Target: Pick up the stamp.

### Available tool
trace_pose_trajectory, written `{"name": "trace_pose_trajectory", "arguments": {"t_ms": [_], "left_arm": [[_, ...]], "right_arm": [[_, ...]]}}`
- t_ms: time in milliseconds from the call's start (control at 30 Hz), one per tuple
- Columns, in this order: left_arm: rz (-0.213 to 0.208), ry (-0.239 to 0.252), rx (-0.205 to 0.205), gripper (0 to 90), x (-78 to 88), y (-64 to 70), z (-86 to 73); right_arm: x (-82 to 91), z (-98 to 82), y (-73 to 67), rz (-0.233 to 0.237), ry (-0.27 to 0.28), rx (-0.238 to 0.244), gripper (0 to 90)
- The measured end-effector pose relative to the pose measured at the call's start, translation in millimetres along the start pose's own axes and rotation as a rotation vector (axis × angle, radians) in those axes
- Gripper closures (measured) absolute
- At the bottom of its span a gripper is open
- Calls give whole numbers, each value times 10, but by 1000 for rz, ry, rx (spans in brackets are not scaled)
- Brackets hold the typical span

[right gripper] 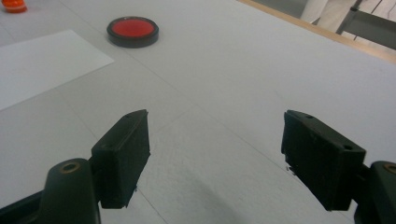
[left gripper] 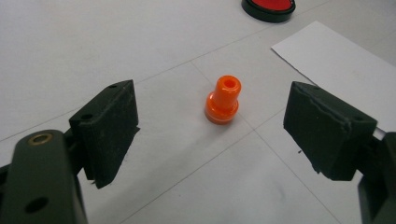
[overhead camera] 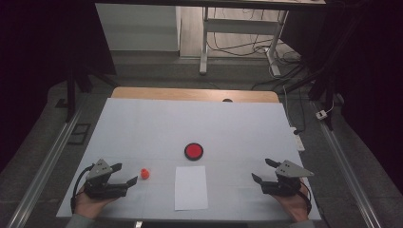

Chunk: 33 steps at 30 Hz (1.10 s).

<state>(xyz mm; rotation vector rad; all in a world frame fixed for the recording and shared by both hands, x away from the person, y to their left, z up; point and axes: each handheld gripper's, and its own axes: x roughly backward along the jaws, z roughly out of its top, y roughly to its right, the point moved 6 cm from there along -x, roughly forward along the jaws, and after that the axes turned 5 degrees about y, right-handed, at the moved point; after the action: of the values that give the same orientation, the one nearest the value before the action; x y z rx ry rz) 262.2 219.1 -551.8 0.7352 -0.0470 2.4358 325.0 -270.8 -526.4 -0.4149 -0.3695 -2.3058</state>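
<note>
The small orange peg (left gripper: pixel 223 99) stands upright on the white-covered tabletop (overhead camera: pixel 142 128), near the front edge and toward the left, just ahead of the left gripper (overhead camera: pixel 127 174), whose jaws are spread wide with nothing between them. In the left gripper view the peg sits nearly centred in the gap beyond the pads, so the step in hand looks like a reach to grasp it. To do it well, slide the gripper straight forward and low, keep the peg midway between the pads, and close on its wider base collar without tipping it. The right gripper (overhead camera: pixel 262 171), also spread and empty, rests near the front right corner, well apart from the white sheet of paper (overhead camera: pixel 190 187) and the red disc (overhead camera: pixel 193 151) beyond it.
</note>
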Motion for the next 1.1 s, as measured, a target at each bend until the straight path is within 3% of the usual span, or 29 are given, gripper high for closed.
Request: {"name": "trace_pose_trajectory", "arguments": {"t_ms": [1100], "left_arm": [[6, 23, -19, 195, 46, 1, 52]], "right_arm": [[-68, 2, -35, 17, 2, -4, 285]]}}
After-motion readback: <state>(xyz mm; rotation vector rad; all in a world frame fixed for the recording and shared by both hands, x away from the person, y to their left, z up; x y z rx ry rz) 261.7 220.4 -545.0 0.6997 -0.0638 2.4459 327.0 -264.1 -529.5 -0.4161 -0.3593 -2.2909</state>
